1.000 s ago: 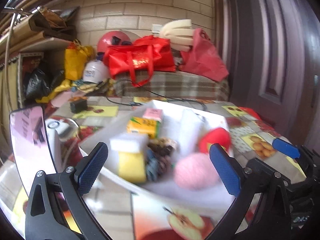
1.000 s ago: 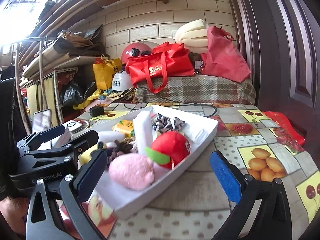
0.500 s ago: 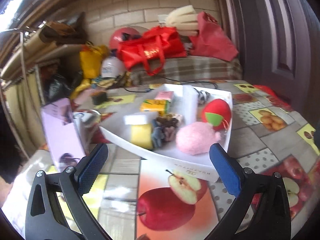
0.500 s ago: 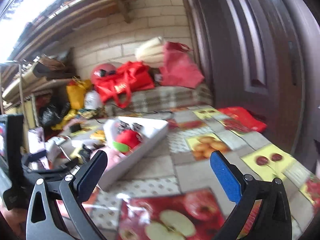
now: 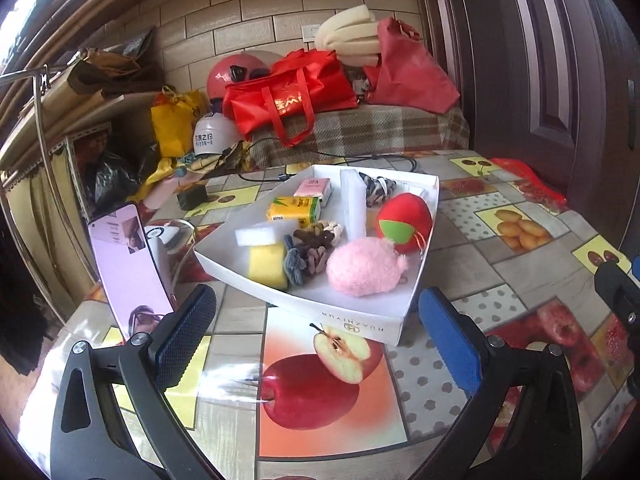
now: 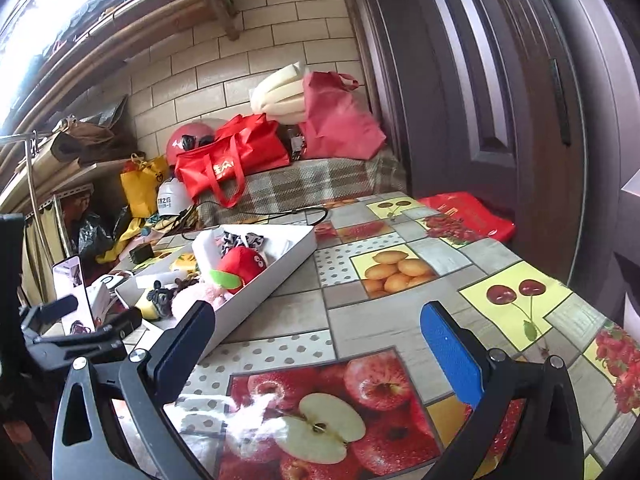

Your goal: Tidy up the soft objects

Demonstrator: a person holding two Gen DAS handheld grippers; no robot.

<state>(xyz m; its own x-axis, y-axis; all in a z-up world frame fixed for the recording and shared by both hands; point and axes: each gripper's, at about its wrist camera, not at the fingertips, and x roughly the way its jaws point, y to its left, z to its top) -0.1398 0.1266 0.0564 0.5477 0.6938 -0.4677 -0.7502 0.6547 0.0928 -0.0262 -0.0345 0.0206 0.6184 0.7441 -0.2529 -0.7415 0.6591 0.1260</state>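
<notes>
While both the left tongs (image 5: 316, 334) and right tongs (image 6: 318, 346) gape wide and empty above the desk (image 6: 404, 316), the white tray (image 5: 360, 322) holding pink plush (image 5: 362, 266), red plush (image 5: 406, 222) and sponges sits left-centre, bare fruit-print cloth stretching right to the door-side edge.

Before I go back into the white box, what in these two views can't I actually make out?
- Far end of the white box, left wrist view: the upright white divider hides what lies behind it.
- Near end of the box, right wrist view: the pink plush is partly covered by the right gripper finger.
- Phone screen: content too small to read.
- Left gripper: open, empty.
</notes>
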